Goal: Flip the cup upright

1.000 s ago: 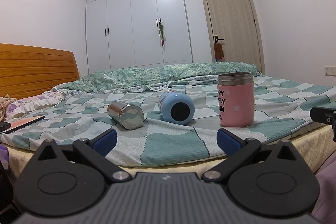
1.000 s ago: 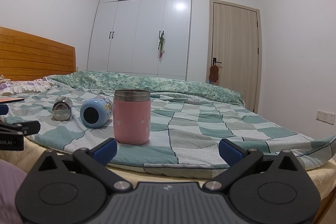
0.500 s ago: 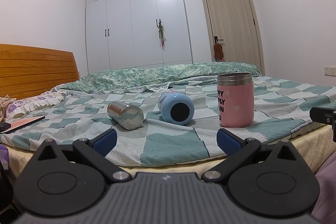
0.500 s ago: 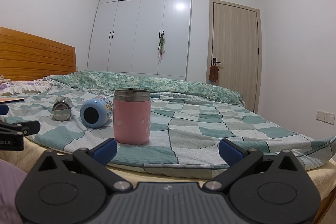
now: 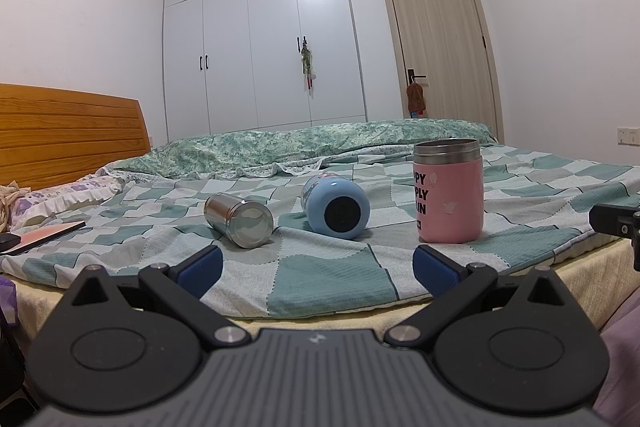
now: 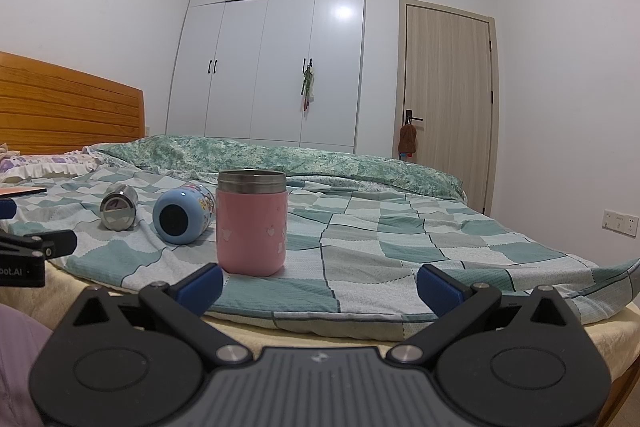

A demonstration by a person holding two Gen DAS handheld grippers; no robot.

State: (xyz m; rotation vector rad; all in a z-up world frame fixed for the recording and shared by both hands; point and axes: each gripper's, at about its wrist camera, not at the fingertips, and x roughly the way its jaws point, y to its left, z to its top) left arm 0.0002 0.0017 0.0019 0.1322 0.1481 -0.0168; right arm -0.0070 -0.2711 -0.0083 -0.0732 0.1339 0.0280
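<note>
Three cups are on the checked bedspread [image 5: 320,279]. A steel cup [image 5: 239,214] lies on its side at the left, its base toward me. A light blue cup [image 5: 335,205] lies on its side in the middle. A pink cup [image 5: 448,191] with a steel rim stands upright at the right. They also show in the right wrist view: steel cup [image 6: 118,207], blue cup [image 6: 182,213], pink cup [image 6: 252,222]. My left gripper [image 5: 316,267] is open and empty, short of the bed edge. My right gripper [image 6: 320,285] is open and empty, just right of the pink cup.
A wooden headboard [image 5: 68,135] is at the left, with a pillow [image 5: 60,193] and a flat pink book [image 5: 48,231]. A rolled green quilt [image 5: 300,147] lies at the far side. White wardrobe [image 5: 264,39] and door [image 5: 440,43] stand behind.
</note>
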